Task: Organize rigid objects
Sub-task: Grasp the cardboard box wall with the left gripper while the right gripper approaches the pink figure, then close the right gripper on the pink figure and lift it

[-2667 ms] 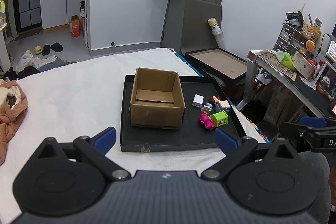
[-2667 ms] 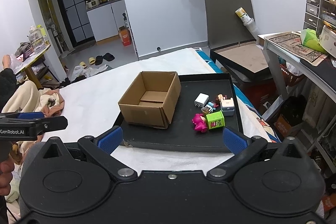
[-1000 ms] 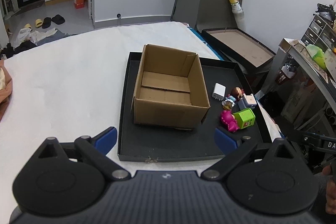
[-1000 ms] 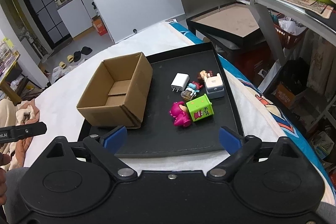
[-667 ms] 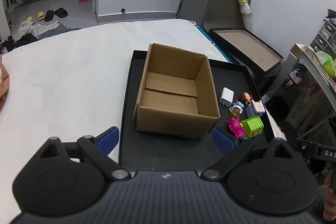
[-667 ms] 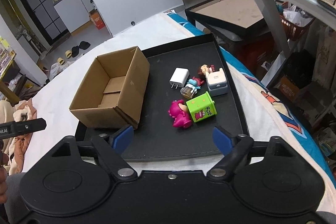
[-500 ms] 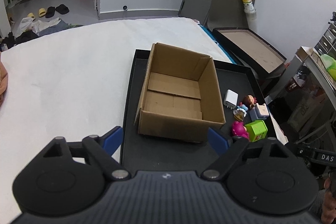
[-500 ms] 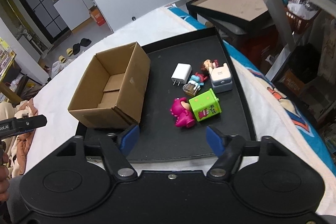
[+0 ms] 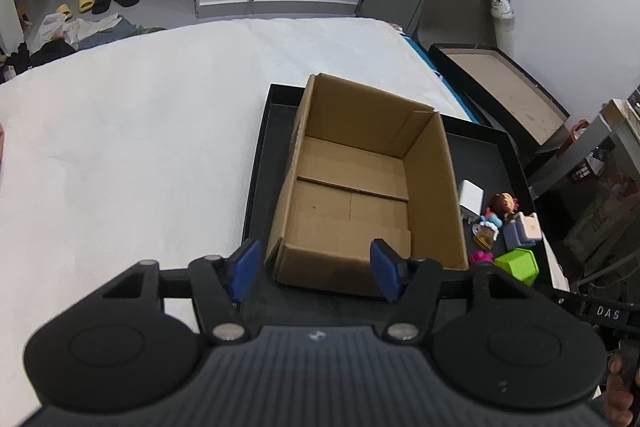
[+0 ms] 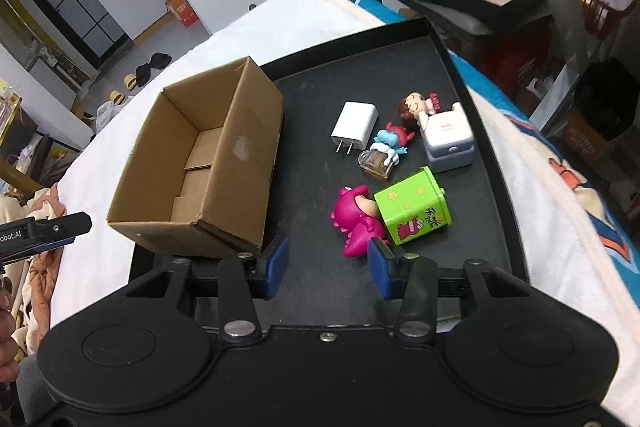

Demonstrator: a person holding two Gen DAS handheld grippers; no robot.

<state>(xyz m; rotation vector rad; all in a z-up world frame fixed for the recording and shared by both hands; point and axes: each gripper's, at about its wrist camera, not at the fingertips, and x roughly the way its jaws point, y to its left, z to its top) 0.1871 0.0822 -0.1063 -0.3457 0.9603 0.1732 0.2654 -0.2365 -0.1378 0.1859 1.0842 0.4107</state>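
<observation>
Black tray (image 10: pixel 448 59) – pink dinosaur toy (image 10: pixel 354 217) just ahead of right fingers (image 10: pixel 380 265), spread – seemingly apart

Left gripper (image 9: pixel 314 269) and right gripper (image 10: pixel 328 267) both hover, fingers parted, holding nothing.

The cardboard box (image 10: pixel 208 163) was plain brown paperboard, matt and a little rough. The black tray (image 10: pixel 320 75) under it looked matt and smooth. At 3 o'clock from the box, the white charger (image 10: pixel 354 125) was smooth plastic with metal prongs, and the green cube (image 10: pixel 414 207) and pink figure (image 10: pixel 354 217) were glossy plastic. The white cover (image 9: pixel 132 131) looked like soft, slightly fuzzy cloth.
</observation>
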